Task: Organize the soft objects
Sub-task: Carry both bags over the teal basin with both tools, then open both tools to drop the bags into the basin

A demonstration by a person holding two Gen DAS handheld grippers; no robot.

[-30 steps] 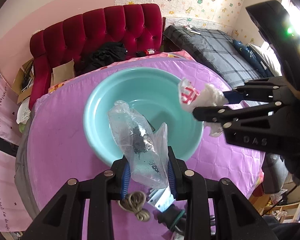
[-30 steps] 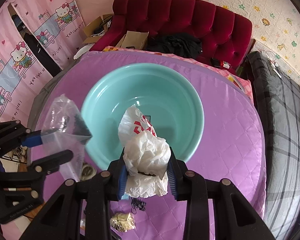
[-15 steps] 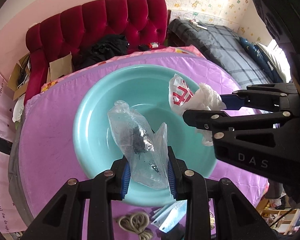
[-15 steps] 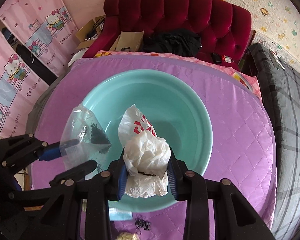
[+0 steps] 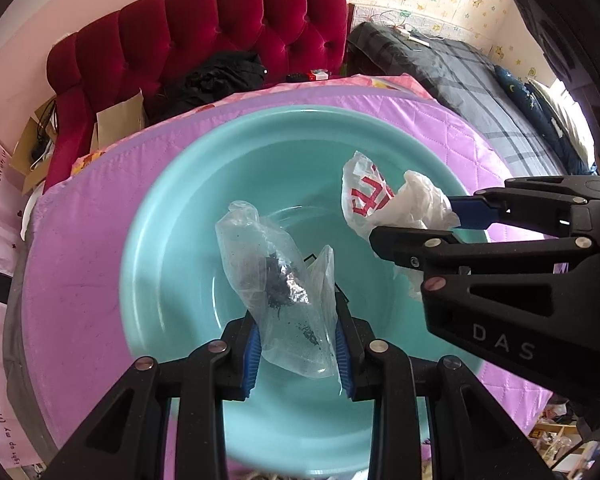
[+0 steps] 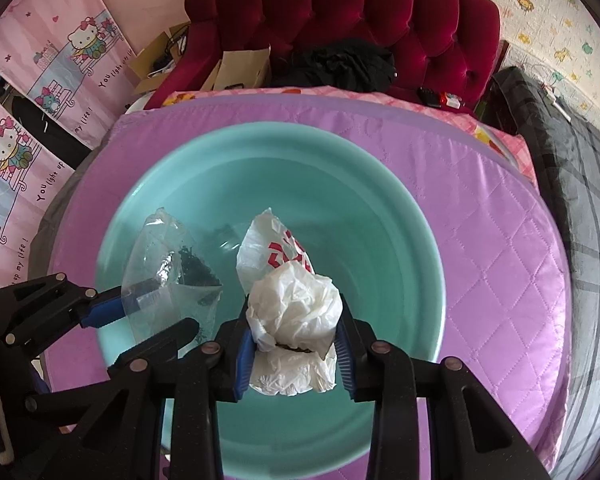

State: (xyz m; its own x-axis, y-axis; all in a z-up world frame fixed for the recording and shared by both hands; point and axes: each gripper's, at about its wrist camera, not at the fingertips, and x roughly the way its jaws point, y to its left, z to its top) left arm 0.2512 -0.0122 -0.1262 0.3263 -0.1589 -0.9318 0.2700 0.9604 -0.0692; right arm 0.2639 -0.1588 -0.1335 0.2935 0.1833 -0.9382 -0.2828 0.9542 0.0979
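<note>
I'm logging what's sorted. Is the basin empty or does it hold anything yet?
Empty, as far as shows: the basin's visible inside is bare. The clear bag and white bag hang above it, each clamped in a gripper.

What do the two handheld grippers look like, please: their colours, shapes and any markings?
Both look alike. The left gripper and the right gripper have black, angular frames with triangular cut-outs and round silver screw heads. Their two jaws carry blue ribbed pads on the inner faces. In the left wrist view, the right gripper's side shows the pale letters DAS. No cables, hands or sleeves are visible.
</note>
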